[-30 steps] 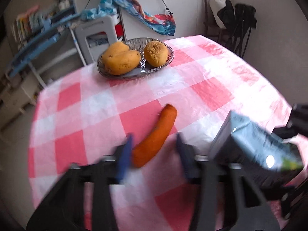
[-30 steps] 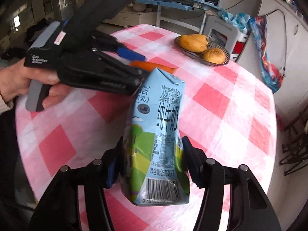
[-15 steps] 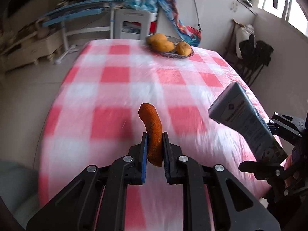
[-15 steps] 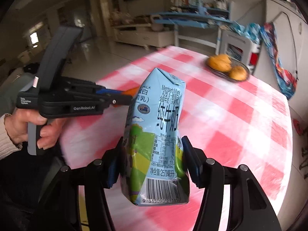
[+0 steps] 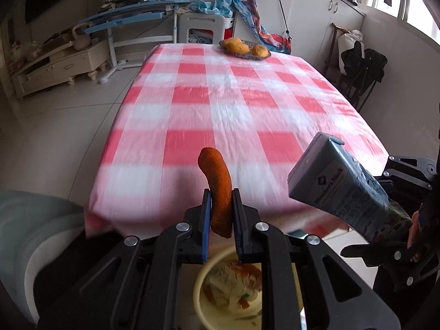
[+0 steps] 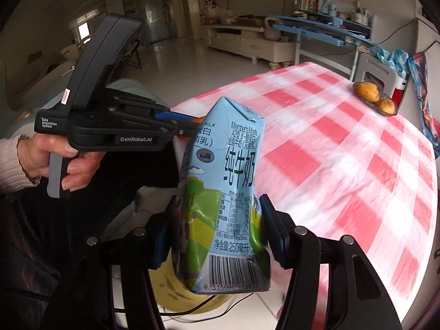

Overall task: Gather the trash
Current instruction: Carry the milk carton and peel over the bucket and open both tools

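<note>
L gripper (image 5: 221, 214) clamps carrot (image 5: 217, 189), R gripper (image 6: 217, 236) clamps milk carton (image 6: 222, 192), both beyond table (image 5: 220, 104) edge, above yellow bin (image 5: 200, 288).

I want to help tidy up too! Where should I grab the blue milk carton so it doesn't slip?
Grab the milk carton low on its two wide flat sides, coming from its bottom end, as the right gripper does. Those faces are flat and parallel, so the fingers sit flush; the folded top tapers and would probably slip.
</note>
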Demonstrator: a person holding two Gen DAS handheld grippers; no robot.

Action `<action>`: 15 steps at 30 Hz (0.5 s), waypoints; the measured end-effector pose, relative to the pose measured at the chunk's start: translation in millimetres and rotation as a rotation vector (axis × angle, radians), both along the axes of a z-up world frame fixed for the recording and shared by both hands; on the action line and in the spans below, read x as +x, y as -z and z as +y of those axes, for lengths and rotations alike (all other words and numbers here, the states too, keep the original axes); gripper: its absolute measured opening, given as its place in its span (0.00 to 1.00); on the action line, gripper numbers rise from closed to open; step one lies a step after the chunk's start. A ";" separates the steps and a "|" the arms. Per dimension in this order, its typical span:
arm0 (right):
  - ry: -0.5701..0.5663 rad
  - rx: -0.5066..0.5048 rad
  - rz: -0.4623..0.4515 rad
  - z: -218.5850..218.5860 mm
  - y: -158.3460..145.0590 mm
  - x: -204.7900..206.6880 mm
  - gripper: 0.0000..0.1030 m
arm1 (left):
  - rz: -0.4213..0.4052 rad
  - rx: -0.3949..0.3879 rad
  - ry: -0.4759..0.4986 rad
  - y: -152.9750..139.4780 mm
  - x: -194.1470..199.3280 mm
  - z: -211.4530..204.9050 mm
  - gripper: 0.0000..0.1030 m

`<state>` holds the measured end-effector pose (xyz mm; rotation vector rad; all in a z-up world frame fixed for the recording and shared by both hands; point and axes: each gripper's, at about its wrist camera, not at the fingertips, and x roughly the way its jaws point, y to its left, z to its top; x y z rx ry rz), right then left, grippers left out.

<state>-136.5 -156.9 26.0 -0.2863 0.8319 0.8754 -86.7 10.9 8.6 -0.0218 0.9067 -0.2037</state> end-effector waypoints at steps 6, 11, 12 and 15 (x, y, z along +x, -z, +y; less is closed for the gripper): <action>-0.030 -0.046 0.012 9.8 6.3 -24.0 0.55 | 0.014 0.010 -0.003 2.3 -32.7 1.9 0.14; -0.066 -0.115 0.049 19.7 19.7 -36.4 0.55 | 0.061 0.022 0.028 8.8 -48.4 -7.8 0.14; -0.070 -0.137 0.044 22.0 23.0 -38.8 0.55 | 0.078 0.026 0.040 11.3 -50.0 -10.7 0.14; -0.073 -0.173 0.049 24.9 29.9 -40.5 0.56 | 0.147 0.036 0.066 24.1 -55.5 -18.5 0.16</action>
